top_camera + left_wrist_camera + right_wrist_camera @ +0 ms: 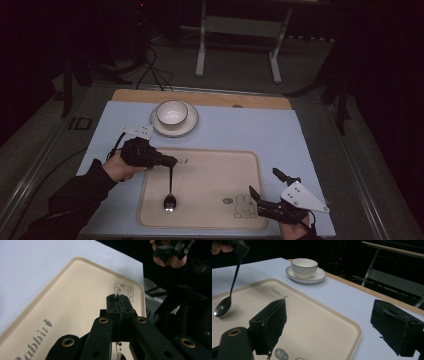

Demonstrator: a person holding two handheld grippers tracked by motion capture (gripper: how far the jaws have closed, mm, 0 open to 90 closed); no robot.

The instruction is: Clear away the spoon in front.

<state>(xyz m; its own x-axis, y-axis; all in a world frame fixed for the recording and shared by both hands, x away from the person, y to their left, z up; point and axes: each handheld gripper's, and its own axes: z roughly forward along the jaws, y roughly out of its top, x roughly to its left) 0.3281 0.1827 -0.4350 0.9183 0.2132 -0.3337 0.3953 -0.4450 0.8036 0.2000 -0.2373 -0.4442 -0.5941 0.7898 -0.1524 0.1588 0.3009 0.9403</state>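
A metal spoon (170,192) hangs bowl-down over the beige tray (215,165), its bowl at or just above the tray's surface. My left gripper (171,162) is shut on the top of the spoon's handle. In the left gripper view the closed jaws (119,300) pinch the handle, whose end (119,292) sticks out past them. My right gripper (265,182) stands open at the tray's front right corner with nothing between its jaws. In the right gripper view the spoon (223,307) dangles at the left, beyond that gripper (332,325).
A white bowl (172,112) sits on a white saucer (191,125) at the back of the pale blue mat (240,130). A wooden table edge (250,101) runs behind it. A metal stand (237,30) and cables (150,70) lie on the dark floor beyond.
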